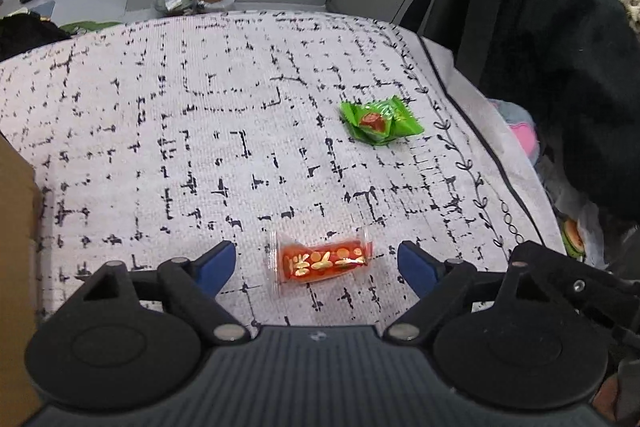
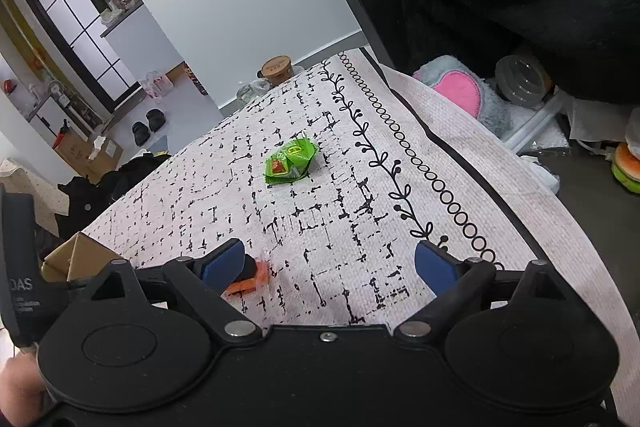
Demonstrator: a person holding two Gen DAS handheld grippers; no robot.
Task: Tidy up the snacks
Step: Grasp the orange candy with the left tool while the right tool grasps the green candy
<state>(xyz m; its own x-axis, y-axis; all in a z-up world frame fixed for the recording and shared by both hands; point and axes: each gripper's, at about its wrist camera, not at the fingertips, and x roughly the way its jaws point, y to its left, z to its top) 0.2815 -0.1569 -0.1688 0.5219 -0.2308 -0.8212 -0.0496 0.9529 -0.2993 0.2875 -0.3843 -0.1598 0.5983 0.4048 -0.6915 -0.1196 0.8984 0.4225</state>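
Observation:
A red wrapped candy (image 1: 322, 259) with gold print lies on the white black-patterned cloth (image 1: 200, 131). My left gripper (image 1: 316, 263) is open with the candy between its blue fingertips, just above the cloth. A green snack packet (image 1: 380, 121) lies farther off to the right. In the right wrist view the green packet (image 2: 291, 161) lies ahead on the cloth (image 2: 360, 227). My right gripper (image 2: 330, 265) is open and empty. A bit of the red candy (image 2: 250, 279) shows behind its left fingertip.
A brown cardboard box (image 1: 16, 267) stands at the left edge and also shows in the right wrist view (image 2: 76, 261). Dark clothing (image 1: 560, 47) hangs at the right. A plush toy (image 2: 464, 93), jar and burger toy (image 2: 626, 167) lie beyond the cloth's right edge.

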